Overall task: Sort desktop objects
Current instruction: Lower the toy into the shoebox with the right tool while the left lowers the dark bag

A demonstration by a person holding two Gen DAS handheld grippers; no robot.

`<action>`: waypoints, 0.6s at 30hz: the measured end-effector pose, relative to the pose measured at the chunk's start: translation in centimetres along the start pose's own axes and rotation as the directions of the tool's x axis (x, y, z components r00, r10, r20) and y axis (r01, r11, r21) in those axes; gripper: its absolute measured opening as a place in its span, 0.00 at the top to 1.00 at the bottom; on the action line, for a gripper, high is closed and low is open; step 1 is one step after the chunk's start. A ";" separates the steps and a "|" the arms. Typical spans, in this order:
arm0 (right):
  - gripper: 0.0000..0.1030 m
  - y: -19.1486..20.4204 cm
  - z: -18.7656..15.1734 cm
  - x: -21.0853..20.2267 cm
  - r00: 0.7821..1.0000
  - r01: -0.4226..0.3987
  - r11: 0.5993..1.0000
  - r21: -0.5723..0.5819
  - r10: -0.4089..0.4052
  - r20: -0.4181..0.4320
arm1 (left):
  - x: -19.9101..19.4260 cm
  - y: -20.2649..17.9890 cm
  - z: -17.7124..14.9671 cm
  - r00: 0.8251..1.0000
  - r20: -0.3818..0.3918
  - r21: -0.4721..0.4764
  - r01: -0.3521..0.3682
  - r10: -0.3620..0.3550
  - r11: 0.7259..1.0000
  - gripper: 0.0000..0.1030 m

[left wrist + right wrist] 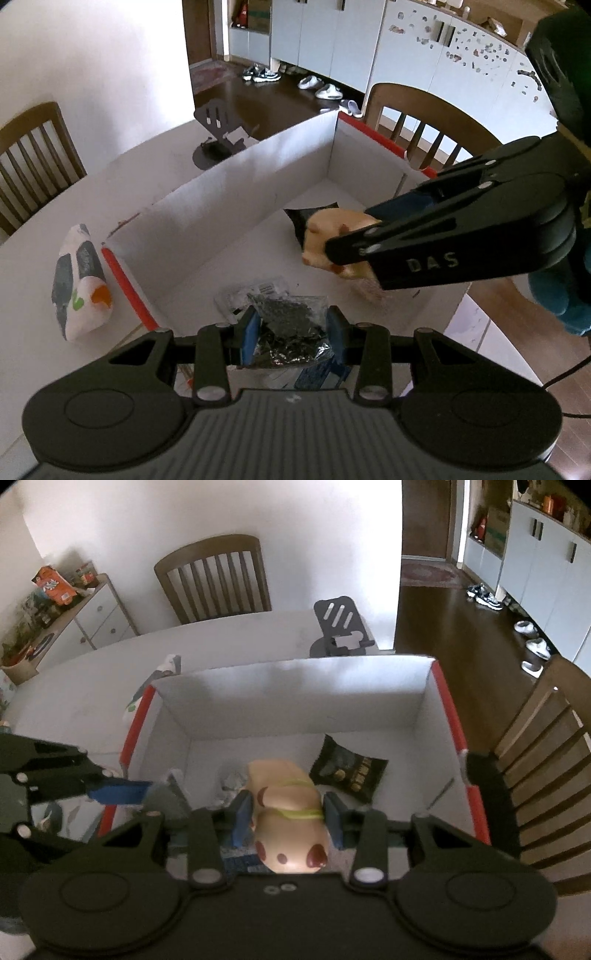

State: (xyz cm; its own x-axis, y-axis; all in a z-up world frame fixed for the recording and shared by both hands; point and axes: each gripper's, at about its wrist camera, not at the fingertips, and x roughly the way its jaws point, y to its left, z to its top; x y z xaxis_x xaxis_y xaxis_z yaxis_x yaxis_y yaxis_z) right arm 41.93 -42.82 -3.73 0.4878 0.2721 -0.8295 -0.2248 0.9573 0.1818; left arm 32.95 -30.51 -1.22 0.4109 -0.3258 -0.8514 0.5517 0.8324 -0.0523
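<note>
The white desk (44,266) carries a big open cardboard box (229,192) with white inner walls and red-edged rims, seen from above by both cameras. Wooden chairs (214,579) stand at the desk's far side and to the right of the box. Behind the box, on the desk, stands a dark metal phone stand (341,629).

Outside the box, just beside its left red rim, lies a white pouch (83,284) with grey, green and orange print.

Inside the box, on the floor near the right wall, lies a black snack bag (349,770) with gold print. Near the front of the box lies a clear plastic packet (255,293) with a barcode.

The right tool (288,818) pinches a beige toy (286,812) with dark red spots and a yellow band, its blue pads pressing on both sides; the toy hangs over the box's inside. The left tool (291,332) pinches a crinkled silvery black packet (291,326) between its blue pads, above the front part of the box. The two tools are near each other, the right one reaching in from the side in the left camera's view.
</note>
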 end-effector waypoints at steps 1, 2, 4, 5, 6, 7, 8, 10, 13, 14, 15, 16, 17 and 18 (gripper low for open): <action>0.60 0.1 0.1 0.3 1.000 -0.002 1.000 0.001 0.002 0.001 | 0.3 -0.1 0.1 1.000 -0.006 0.003 -0.004 0.004 1.000 0.63; 0.59 0.1 0.2 0.6 1.000 -0.004 1.000 0.005 0.004 0.001 | 0.5 -0.1 0.2 1.000 -0.010 0.007 -0.005 0.005 1.000 0.63; 0.59 -0.1 0.4 1.3 1.000 -0.013 1.000 0.025 0.013 -0.003 | 0.8 -0.2 0.3 1.000 -0.019 0.009 -0.003 0.003 1.000 0.63; 0.59 -0.2 0.5 1.7 1.000 -0.018 0.999 0.036 0.018 -0.006 | 1.0 -0.2 0.3 1.000 -0.025 0.009 0.000 0.000 1.000 0.63; 0.59 -0.3 0.5 2.1 1.000 -0.019 0.999 0.045 0.019 -0.011 | 1.3 -0.2 0.3 0.999 -0.033 0.011 0.000 0.000 1.000 0.63; 0.59 -0.4 0.6 2.5 1.000 -0.015 0.999 0.052 0.016 -0.016 | 1.5 -0.2 0.3 0.999 -0.039 0.014 -0.003 0.003 1.000 0.63; 0.59 -0.5 0.6 2.8 1.000 -0.011 0.998 0.056 0.012 -0.020 | 1.8 -0.3 0.2 0.999 -0.047 0.016 -0.004 0.005 1.000 0.63; 0.59 -0.5 0.7 3.4 1.000 -0.004 0.998 0.058 0.005 -0.026 | 2.3 -0.2 0.1 0.998 -0.062 0.016 -0.004 0.005 1.000 0.63; 0.59 -0.3 0.7 4.2 0.999 0.005 0.999 0.048 -0.003 -0.034 | 2.9 -0.1 0.0 0.997 -0.072 0.017 -0.006 0.007 1.000 0.63; 0.59 -0.2 0.6 4.4 0.999 0.005 0.999 0.046 -0.004 -0.036 | 3.1 0.0 0.0 0.997 -0.075 0.014 -0.005 0.006 1.000 0.63; 0.59 -0.2 0.5 4.7 0.999 0.006 0.999 0.045 -0.004 -0.040 | 3.2 0.0 0.1 0.997 -0.079 0.011 -0.004 0.005 1.000 0.63; 0.59 -0.2 0.5 4.9 0.999 0.005 0.999 0.046 -0.004 -0.041 | 3.4 0.0 0.1 0.997 -0.082 0.010 -0.002 0.003 1.000 0.63; 0.59 -0.2 0.4 5.1 0.999 0.003 0.999 0.048 -0.001 -0.043 | 3.5 0.0 0.1 0.996 -0.086 0.012 -0.002 0.003 1.000 0.63; 0.59 -0.2 0.3 5.3 0.999 0.003 0.999 0.051 0.000 -0.049 | 3.8 -0.1 0.2 0.996 -0.090 0.015 -0.003 0.004 1.000 0.63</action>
State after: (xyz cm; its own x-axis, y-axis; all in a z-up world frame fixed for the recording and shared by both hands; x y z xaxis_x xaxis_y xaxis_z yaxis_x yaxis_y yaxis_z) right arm 44.79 -41.59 -8.03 0.4457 0.2666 -0.8545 -0.1804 0.9618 0.2060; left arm 34.64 -31.90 -4.29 0.3461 -0.2810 -0.8951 0.5615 0.8264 -0.0423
